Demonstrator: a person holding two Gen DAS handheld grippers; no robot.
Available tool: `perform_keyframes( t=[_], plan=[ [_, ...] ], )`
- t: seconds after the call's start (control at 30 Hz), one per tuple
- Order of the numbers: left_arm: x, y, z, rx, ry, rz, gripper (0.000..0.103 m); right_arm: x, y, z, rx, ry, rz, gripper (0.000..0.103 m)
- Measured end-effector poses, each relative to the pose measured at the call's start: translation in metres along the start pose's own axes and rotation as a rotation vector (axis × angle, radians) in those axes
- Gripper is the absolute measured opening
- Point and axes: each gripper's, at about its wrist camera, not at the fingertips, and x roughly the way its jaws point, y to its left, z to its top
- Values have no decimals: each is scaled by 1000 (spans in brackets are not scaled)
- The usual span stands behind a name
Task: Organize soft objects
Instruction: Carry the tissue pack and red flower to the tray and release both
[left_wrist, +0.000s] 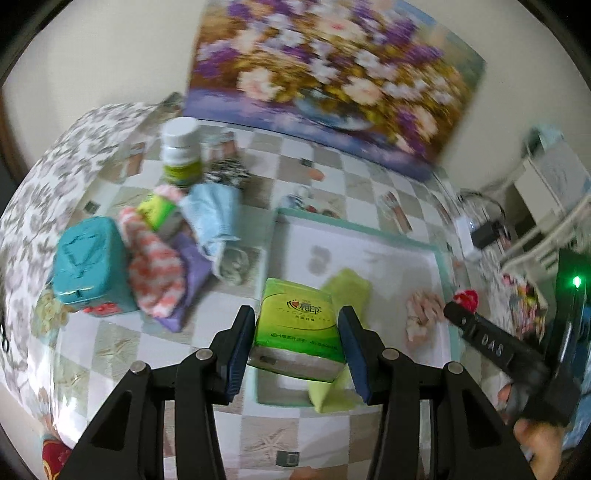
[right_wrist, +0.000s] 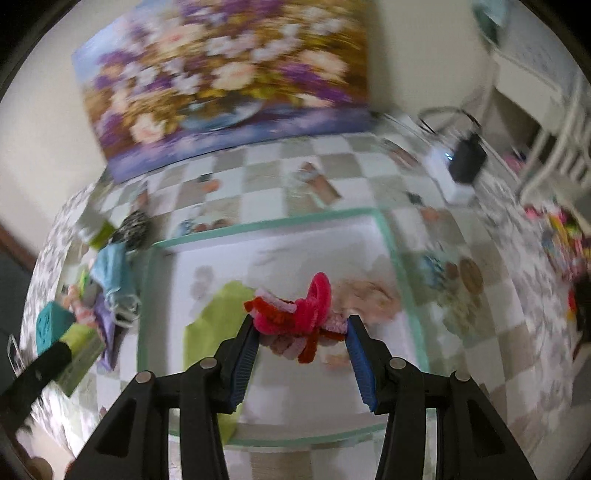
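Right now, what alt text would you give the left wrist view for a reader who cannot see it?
The left claw grips a green tissue pack above a white tray with a teal rim, which holds a lime cloth. To the left, soft cloths and a teal box lie piled on a checked tablecloth.

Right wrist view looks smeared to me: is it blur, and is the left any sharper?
Right wrist view: motion blur smears the flower painting and table edges; only the right gripper and its pink-red fuzzy bundle stay fairly crisp. Left wrist view: milder blur, the green tissue pack in the left gripper readable; fisheye bends both.
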Motion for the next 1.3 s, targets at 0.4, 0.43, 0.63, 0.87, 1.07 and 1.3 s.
perform_keyframes(
  t=[0.4, 0.43, 0.63, 0.87, 1.07, 1.3],
  plan=[
    [40, -51, -16, 142, 111, -38, 49, 21, -47, -15, 117, 98, -91, 51],
    [43, -53, -18, 149, 119, -40, 49, 24, -47, -16, 118, 108, -96, 51],
    [56, -63, -26, 187, 153, -24, 49, 43, -53, -25, 119, 185, -119, 51],
    [75, -61, -31, 180, 228, -23, 56, 58, -52, -31, 105, 248, -116, 51],
    [75, -54, -27, 144, 232, -14, 66, 63, -47, -33, 79, 273, -129, 63],
    [79, -41, -25, 86, 249, 23, 78, 66, -38, -35, 47, 289, -152, 72]
  ],
)
